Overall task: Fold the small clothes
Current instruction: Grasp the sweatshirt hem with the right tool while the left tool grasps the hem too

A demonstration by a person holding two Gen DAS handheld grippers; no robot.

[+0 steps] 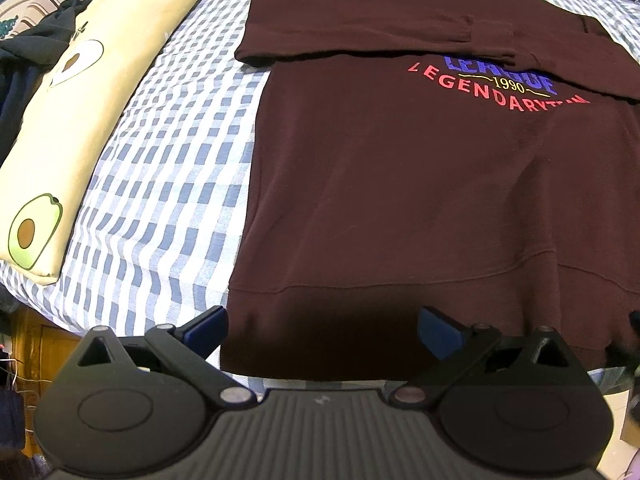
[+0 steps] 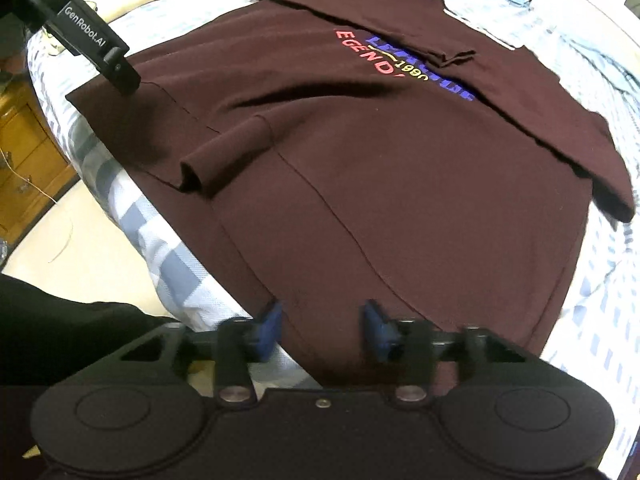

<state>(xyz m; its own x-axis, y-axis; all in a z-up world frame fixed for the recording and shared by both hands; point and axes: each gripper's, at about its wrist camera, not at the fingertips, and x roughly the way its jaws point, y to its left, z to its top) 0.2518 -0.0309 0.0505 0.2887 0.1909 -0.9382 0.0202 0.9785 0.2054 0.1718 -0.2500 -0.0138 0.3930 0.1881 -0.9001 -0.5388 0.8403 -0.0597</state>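
A soft maroon sweatshirt [image 1: 400,184] lies flat on gingham bedding [image 1: 160,168], filling centre frame. The left gripper [image 1: 322,330] gapes wide over its hem; the right gripper [image 2: 320,326] seems pinched on the hem.

The maroon sweatshirt [image 1: 400,184] bears red "LEGENDARYTEAM", its end in shadow, with yellow "1990" above and half-covered blue letters, at the left wrist view's upper right. The left gripper [image 2: 128,84], upper left in the right wrist view, reads "GenRobot.AI".
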